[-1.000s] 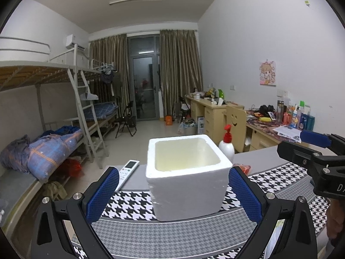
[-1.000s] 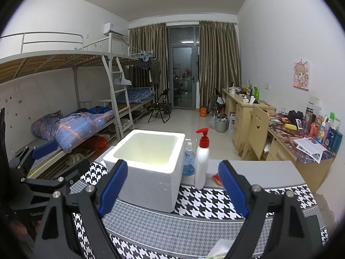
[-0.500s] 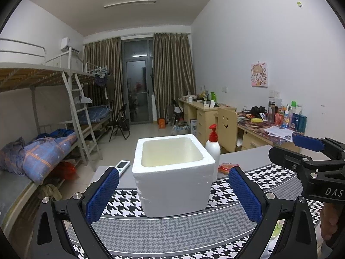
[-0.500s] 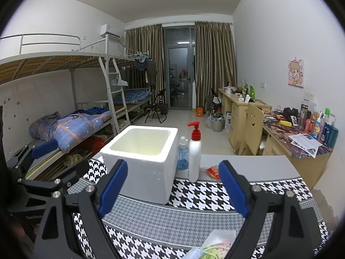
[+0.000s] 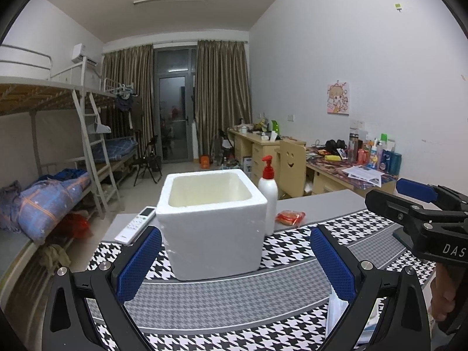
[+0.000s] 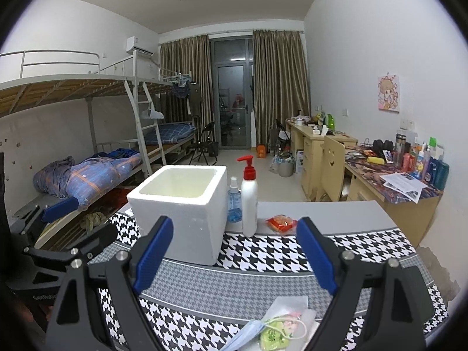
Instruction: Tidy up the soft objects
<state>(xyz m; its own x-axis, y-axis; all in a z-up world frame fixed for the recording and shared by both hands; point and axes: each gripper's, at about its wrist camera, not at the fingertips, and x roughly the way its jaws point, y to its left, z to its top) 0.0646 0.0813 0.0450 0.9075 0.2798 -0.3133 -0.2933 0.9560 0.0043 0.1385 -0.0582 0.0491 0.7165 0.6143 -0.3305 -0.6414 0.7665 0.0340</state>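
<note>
Both grippers are up over the tabletop (image 5: 321, 201), which wears a houndstooth cloth (image 6: 263, 251). The left gripper (image 5: 235, 266) has its blue pads spread wide with nothing between them, and dead ahead of it, just beyond the fingertips, stands the white foam box (image 5: 212, 225), open at the top. To that gripper's forward right, touching the box's side or very nearly, is a white pump bottle (image 5: 270, 196) with a red head, and a little further right lies a small red packet (image 5: 290, 217). A white remote (image 5: 135, 224) lies ahead to its left. The right gripper (image 6: 234, 254) also stands wide apart and holds nothing; the box sits ahead and to its left, the pump bottle nearly straight ahead, a small blue bottle (image 6: 234, 204) tucked between the two. Right under this gripper, close in, lies the soft stuff: a light blue face mask (image 6: 248, 333) and a clear bag with something green inside (image 6: 280, 324). The right hand (image 5: 444, 295) shows on its handle.
</note>
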